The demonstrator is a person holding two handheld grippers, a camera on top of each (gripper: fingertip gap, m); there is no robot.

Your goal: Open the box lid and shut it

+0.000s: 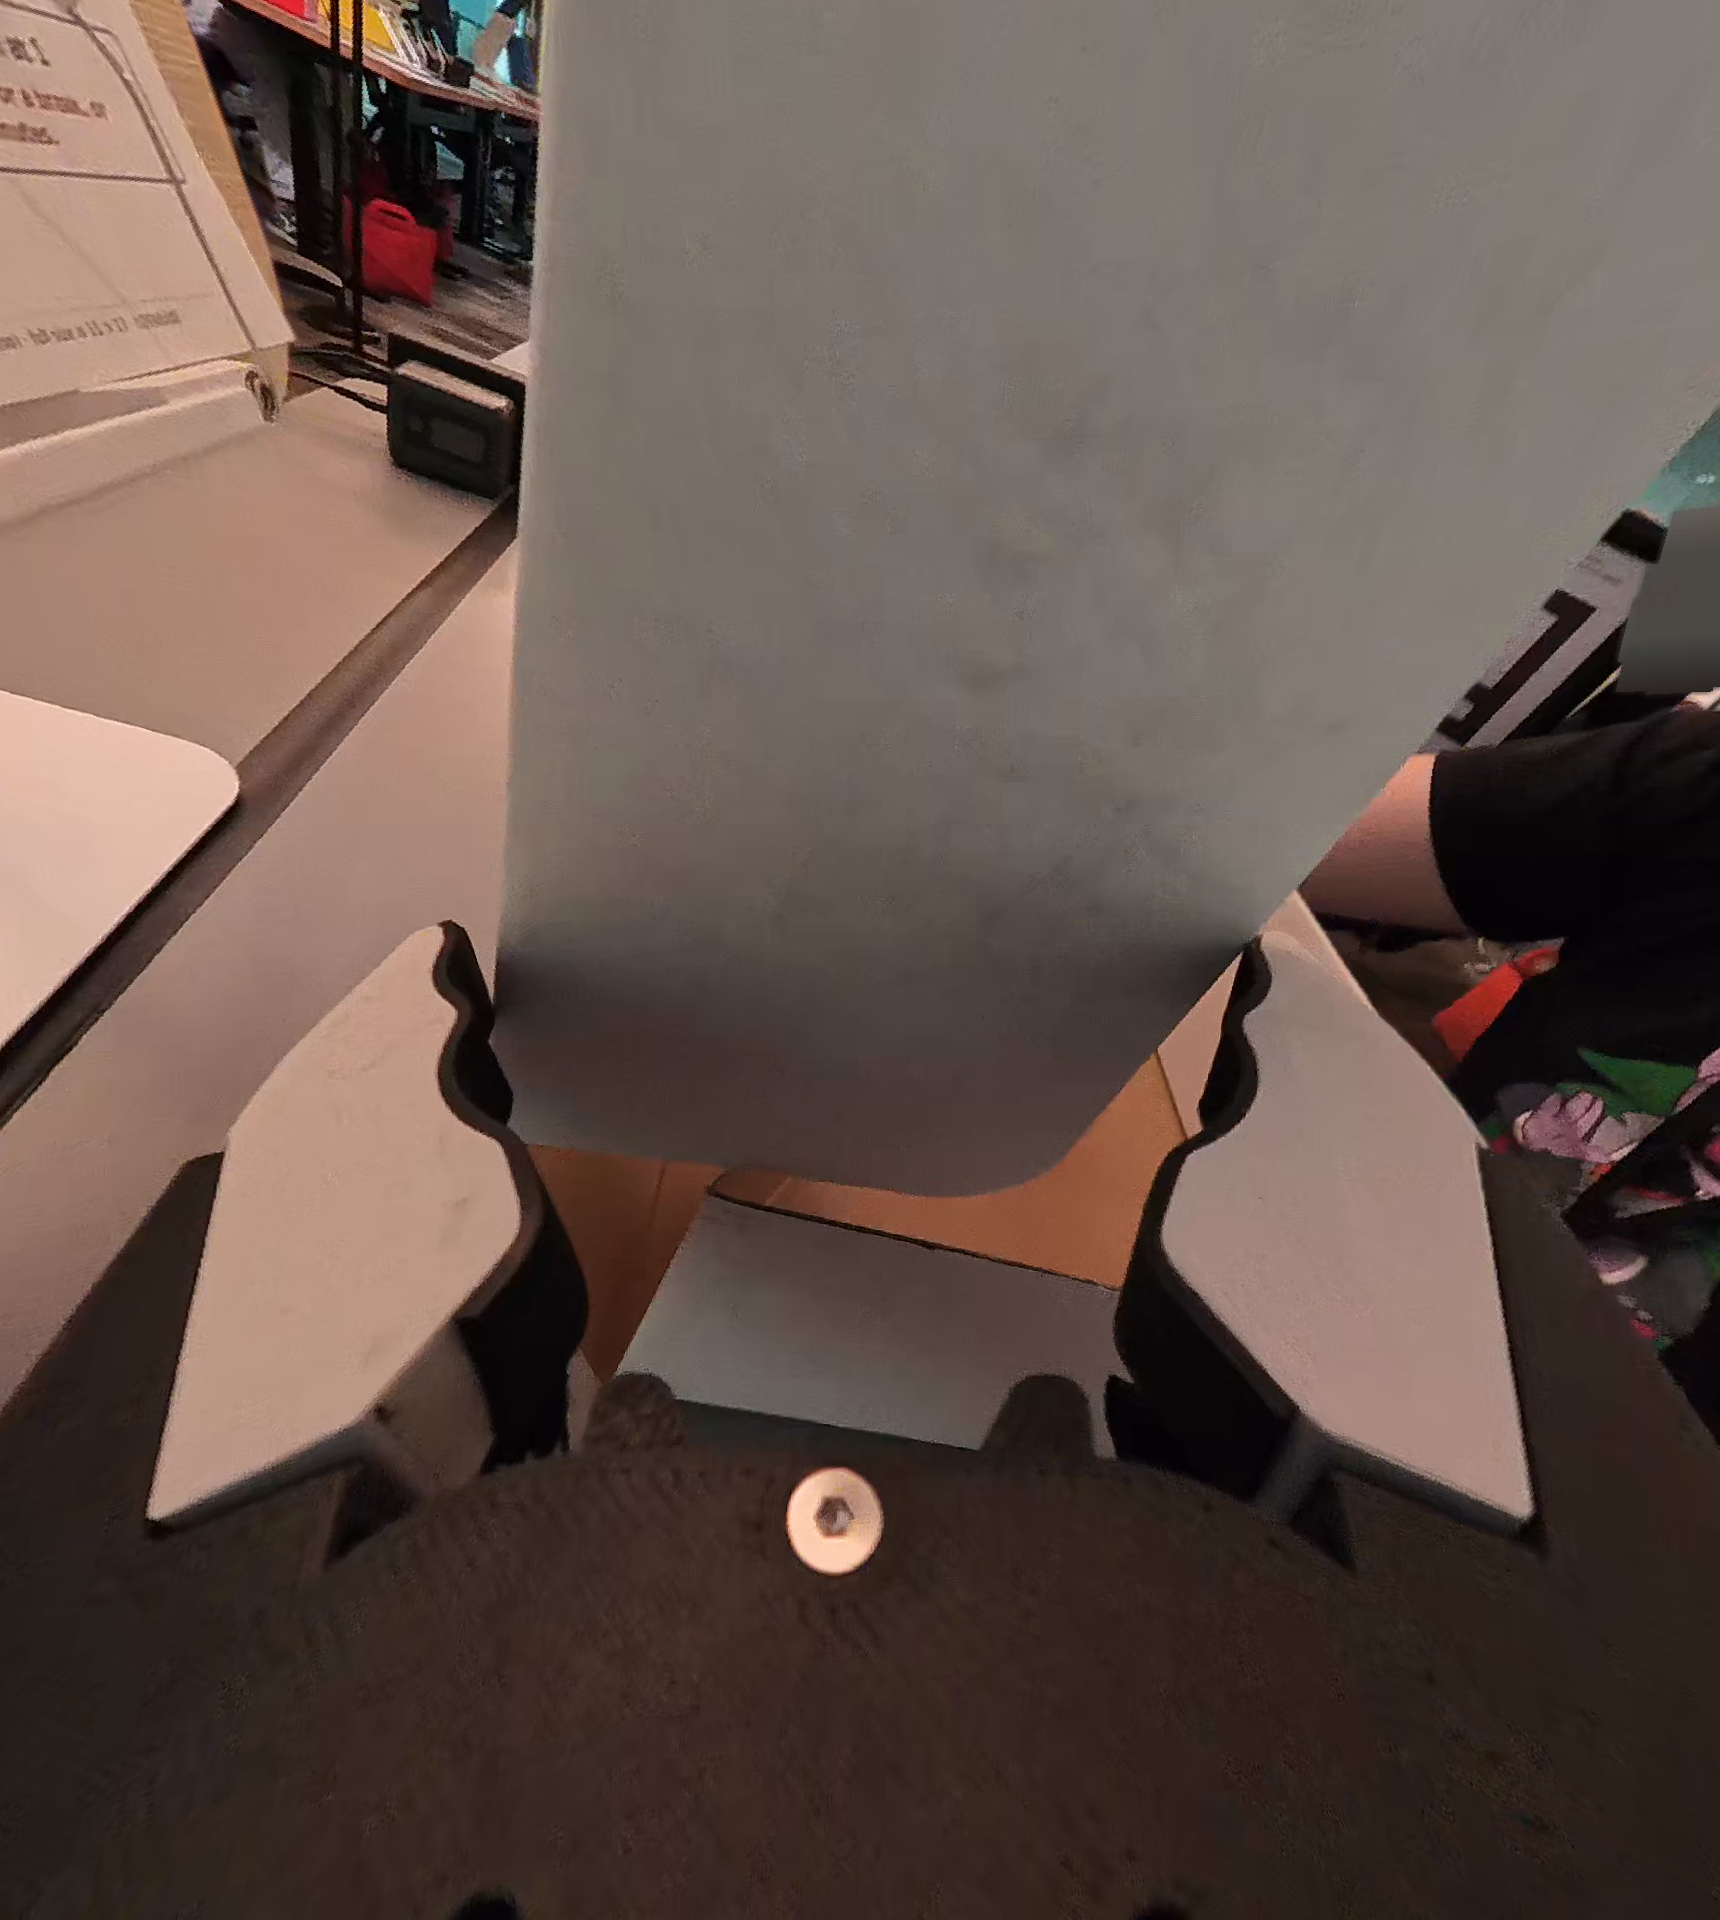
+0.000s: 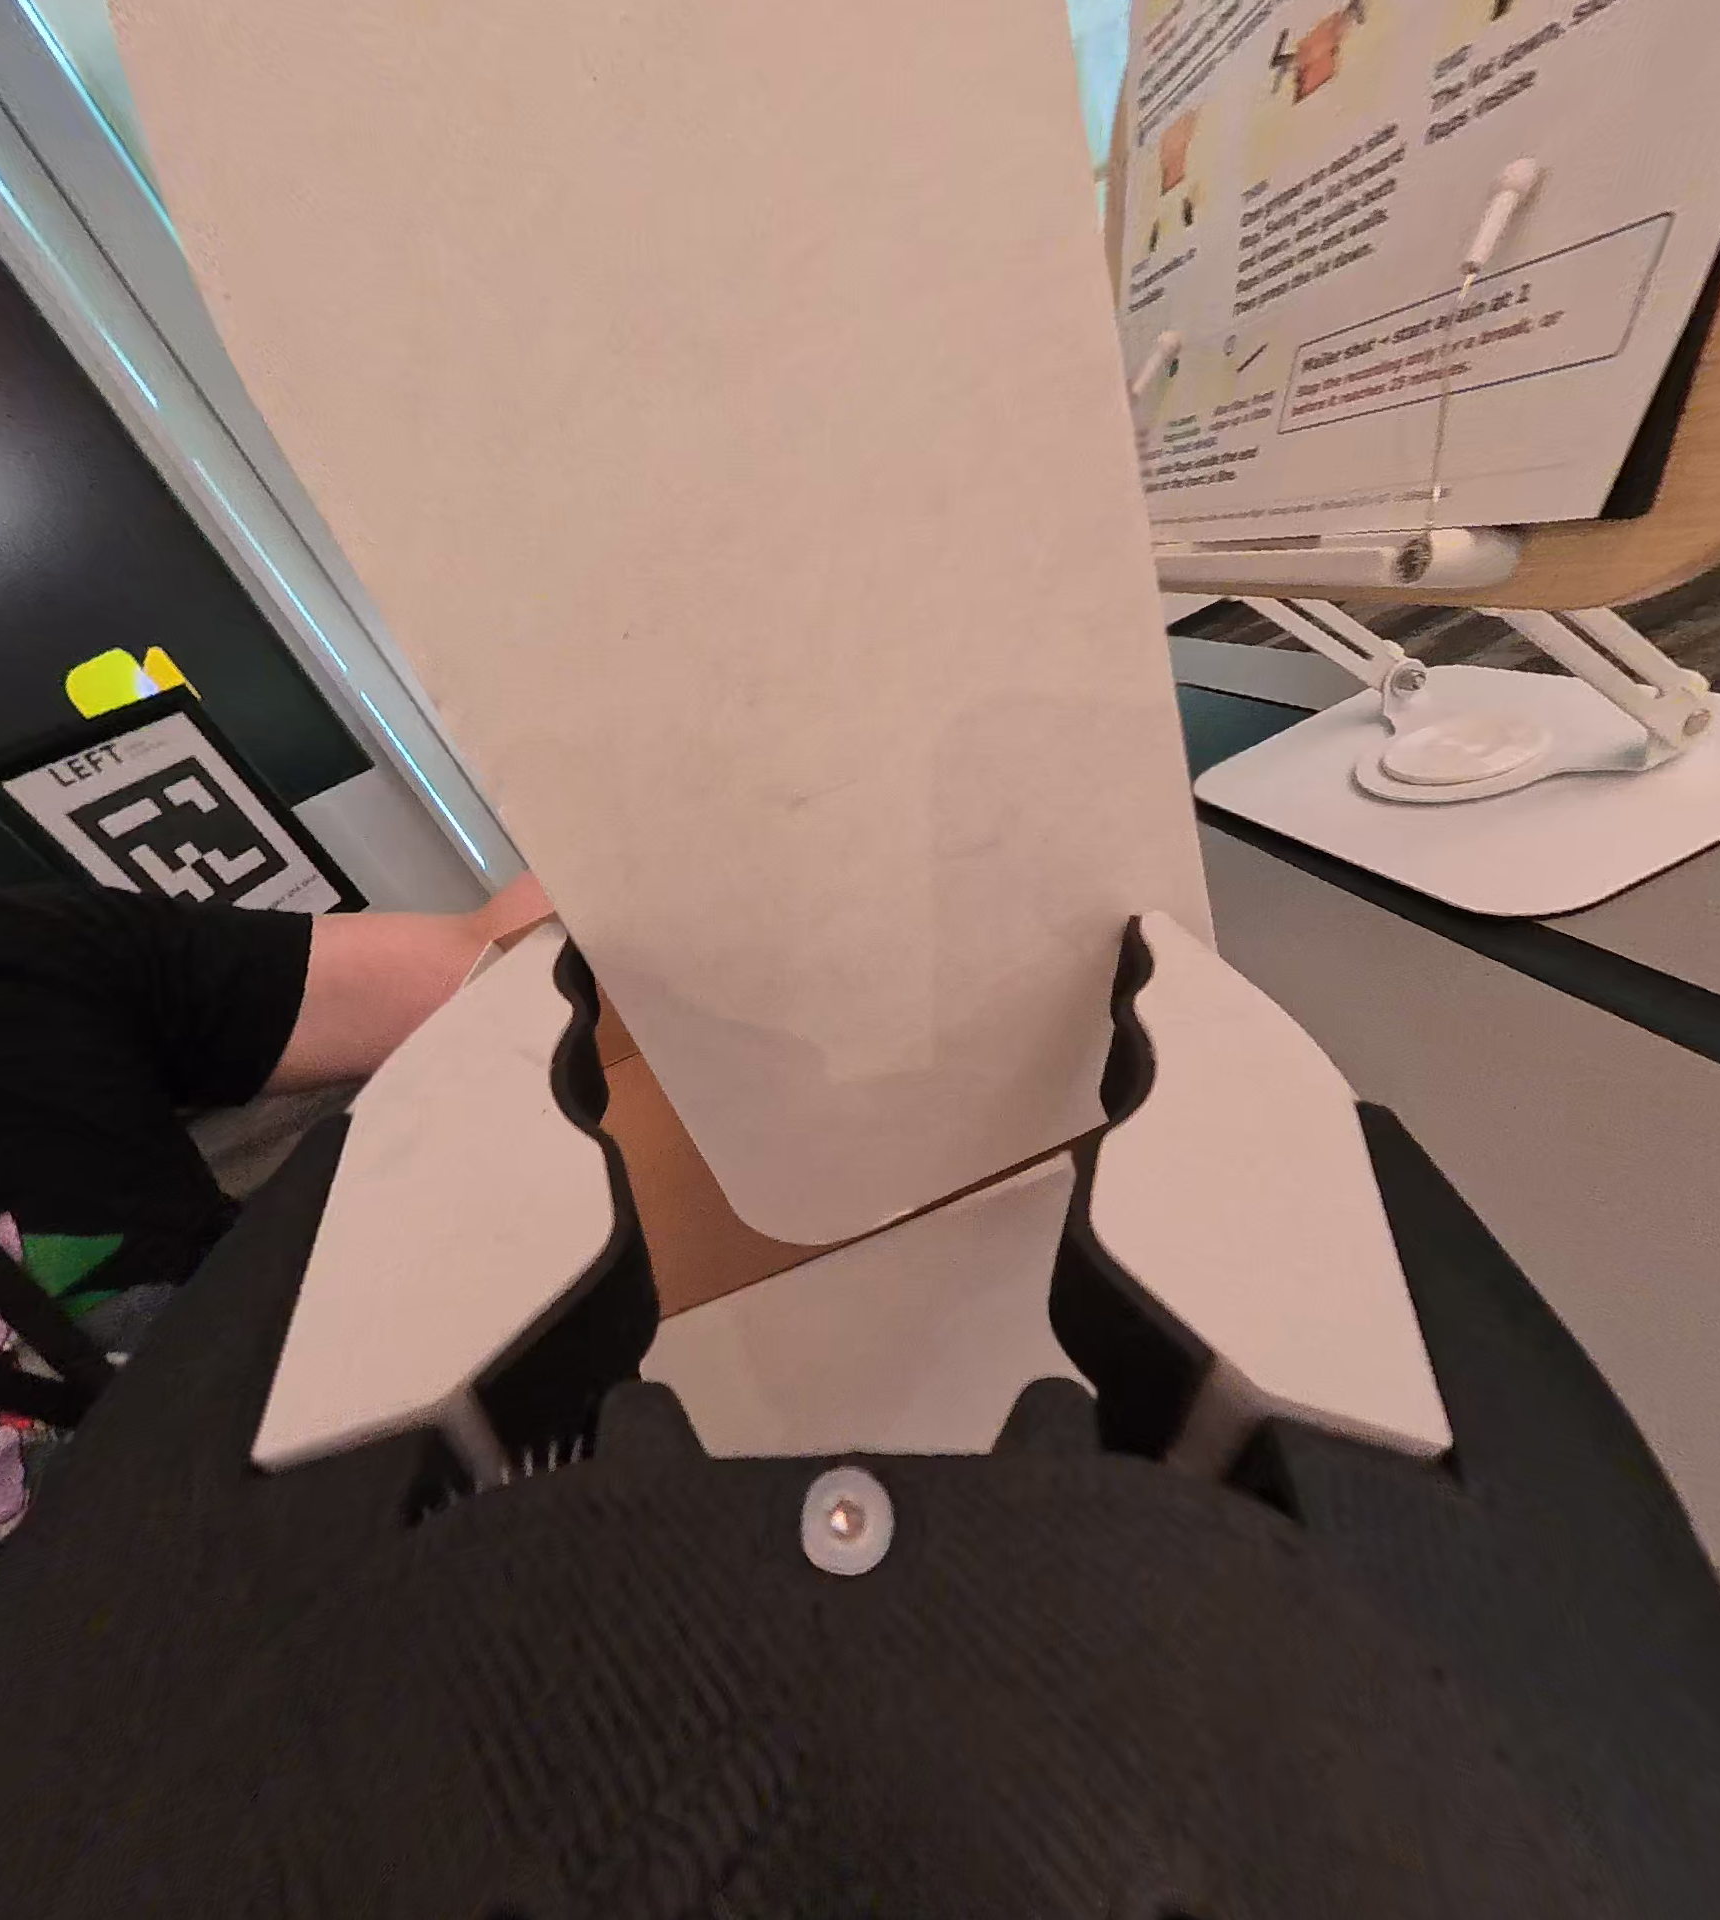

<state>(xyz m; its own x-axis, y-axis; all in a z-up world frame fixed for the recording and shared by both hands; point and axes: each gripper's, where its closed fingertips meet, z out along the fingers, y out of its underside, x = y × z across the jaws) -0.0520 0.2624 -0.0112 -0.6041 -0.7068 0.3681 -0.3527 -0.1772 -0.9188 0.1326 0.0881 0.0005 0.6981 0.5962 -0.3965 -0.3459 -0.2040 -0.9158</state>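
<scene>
Lid [image 1: 939, 520] stands raised over the box [image 1: 866, 1309]; left gripper [image 1: 856, 997] and right gripper [image 2: 851, 987] both spread around it, 2 fingers each.

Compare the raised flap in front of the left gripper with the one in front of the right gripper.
The flap at the left gripper looks grey-blue and shaded; the flap at the right gripper looks warm cream and lit. The left one widens upward and fills that view; the right one is narrower and leans left. Both stand raised with rounded lower corners, above brown cardboard, between open jaws.
</scene>
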